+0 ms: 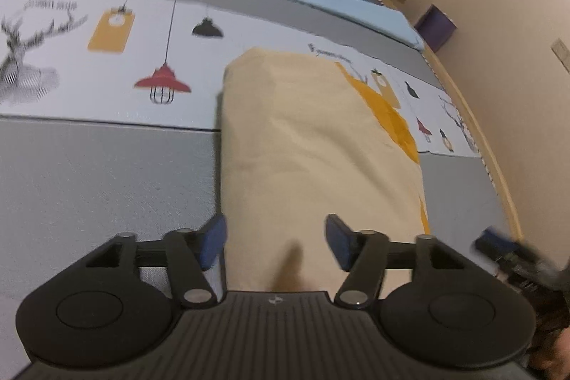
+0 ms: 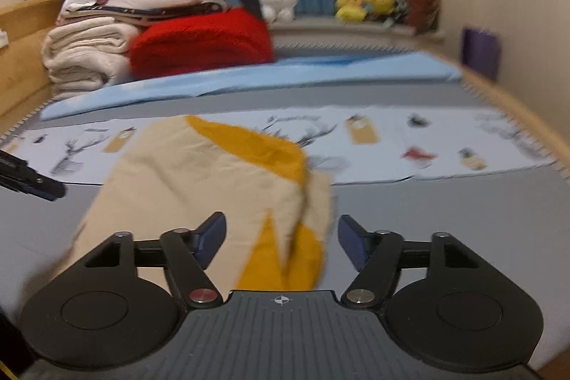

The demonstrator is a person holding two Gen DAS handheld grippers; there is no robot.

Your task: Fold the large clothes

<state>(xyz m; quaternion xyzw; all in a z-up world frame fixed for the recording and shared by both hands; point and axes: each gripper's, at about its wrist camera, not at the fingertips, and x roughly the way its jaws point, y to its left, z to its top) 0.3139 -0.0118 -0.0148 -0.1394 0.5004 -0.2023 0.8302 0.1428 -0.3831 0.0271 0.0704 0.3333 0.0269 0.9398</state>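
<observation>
Two grippers hover low over one folded garment (image 1: 313,138) on my bed (image 1: 107,187), and neither is grasping anything. The garment is cream cloth with mustard-yellow patches, already folded into a long narrow bundle that lies flat on the grey bedcover, its far end resting on a white printed sheet (image 1: 107,59).

From my left gripper (image 1: 276,243) the bundle runs straight ahead, its long axis in line with the fingers, and its near end sits between and below the spread blue pads (image 1: 213,244). I cannot tell whether the pads touch the cloth.

From my right gripper (image 2: 281,243) the same bundle (image 2: 199,173) lies ahead and slants away to the left. Its near right corner, with yellow showing, sits between those spread pads too. The left gripper shows at the left edge of this view, just beside the bundle's other side.

Both grippers are at the near end, so I judge the next fold would carry that end forward along the long axis, toward the far end.

A stack of folded blankets (image 2: 149,31) sits well apart at the head of the bed.
</observation>
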